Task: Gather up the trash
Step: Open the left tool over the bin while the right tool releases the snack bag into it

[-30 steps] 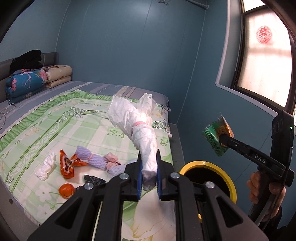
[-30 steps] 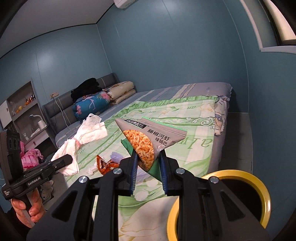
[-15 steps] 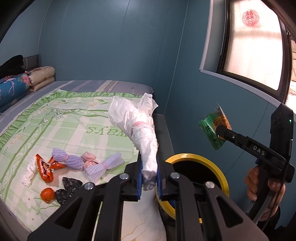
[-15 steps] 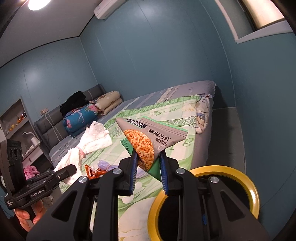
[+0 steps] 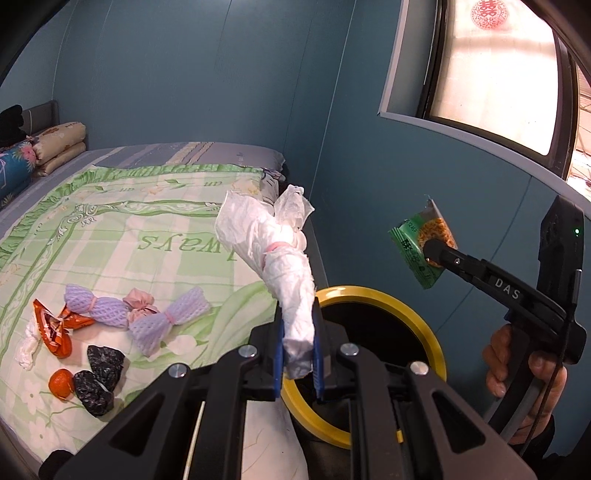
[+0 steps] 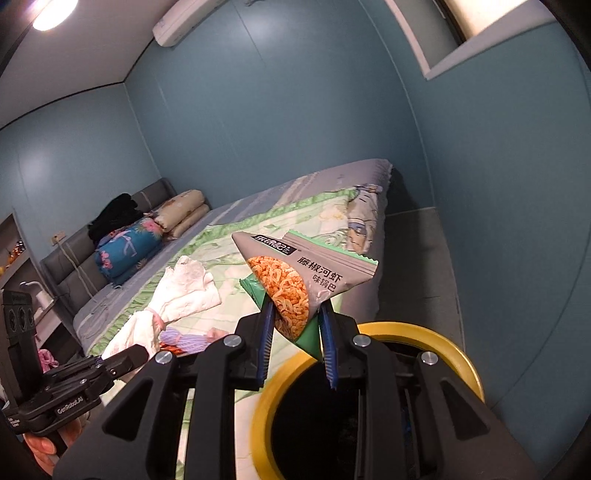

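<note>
Both grippers swinging off bed toward yellow-rimmed bin (image 5: 424,325), now nearer beneath. Left gripper (image 5: 298,354) clamping white tissue bundle (image 5: 273,254); right gripper (image 6: 297,343) pinching snack packet (image 6: 306,280) above opening. Drop seems imminent; more scraps (image 5: 96,369) waiting on bed (image 5: 110,229).

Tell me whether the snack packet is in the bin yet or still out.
Out. The snack packet is pinched in the right claw, held in the air above the yellow-rimmed bin, not inside its dark opening.

Folded pillows (image 5: 61,147) were stacked at the headboard (image 6: 74,254); an air conditioner (image 6: 184,22) was mounted high.
</note>
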Demonstrator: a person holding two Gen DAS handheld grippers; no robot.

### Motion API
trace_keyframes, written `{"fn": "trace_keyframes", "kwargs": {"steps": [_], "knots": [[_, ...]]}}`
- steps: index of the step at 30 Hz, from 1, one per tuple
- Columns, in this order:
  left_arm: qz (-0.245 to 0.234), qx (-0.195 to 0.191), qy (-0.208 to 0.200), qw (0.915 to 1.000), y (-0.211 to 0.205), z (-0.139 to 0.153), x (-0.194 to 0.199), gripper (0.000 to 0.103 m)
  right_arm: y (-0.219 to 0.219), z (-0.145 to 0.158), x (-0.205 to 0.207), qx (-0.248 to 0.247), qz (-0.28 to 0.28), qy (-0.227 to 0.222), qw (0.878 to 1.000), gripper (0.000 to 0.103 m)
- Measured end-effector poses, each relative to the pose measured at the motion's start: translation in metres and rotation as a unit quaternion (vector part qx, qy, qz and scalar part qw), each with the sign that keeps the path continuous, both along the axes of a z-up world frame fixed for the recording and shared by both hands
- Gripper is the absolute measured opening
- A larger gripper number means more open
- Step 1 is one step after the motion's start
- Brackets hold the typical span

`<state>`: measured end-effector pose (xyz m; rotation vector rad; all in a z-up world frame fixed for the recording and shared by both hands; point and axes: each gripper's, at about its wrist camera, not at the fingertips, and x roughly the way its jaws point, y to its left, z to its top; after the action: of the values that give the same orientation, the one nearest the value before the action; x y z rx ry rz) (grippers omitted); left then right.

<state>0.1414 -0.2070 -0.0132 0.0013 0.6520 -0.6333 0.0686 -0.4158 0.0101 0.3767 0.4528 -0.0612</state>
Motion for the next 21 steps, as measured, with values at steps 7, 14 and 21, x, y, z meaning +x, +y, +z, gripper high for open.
{"fn": "trace_keyframes", "kwargs": {"steps": [7,14,21], "knots": [[-0.014,0.01,0.02,0.9997,-0.021,-0.021,0.003,0.011,-0.022,-0.021,0.004,0.026,-0.013,0.024,0.999,0.024],[-0.027,0.017,0.033,0.999,-0.037,-0.039,0.004,0.011,-0.027,-0.038,0.009,0.026,-0.024,0.046,0.998,0.025],[-0.033,0.024,0.045,0.9982,-0.047,-0.055,0.007,0.011,-0.029,-0.046,0.009,0.02,-0.04,0.056,0.997,0.027]]}}
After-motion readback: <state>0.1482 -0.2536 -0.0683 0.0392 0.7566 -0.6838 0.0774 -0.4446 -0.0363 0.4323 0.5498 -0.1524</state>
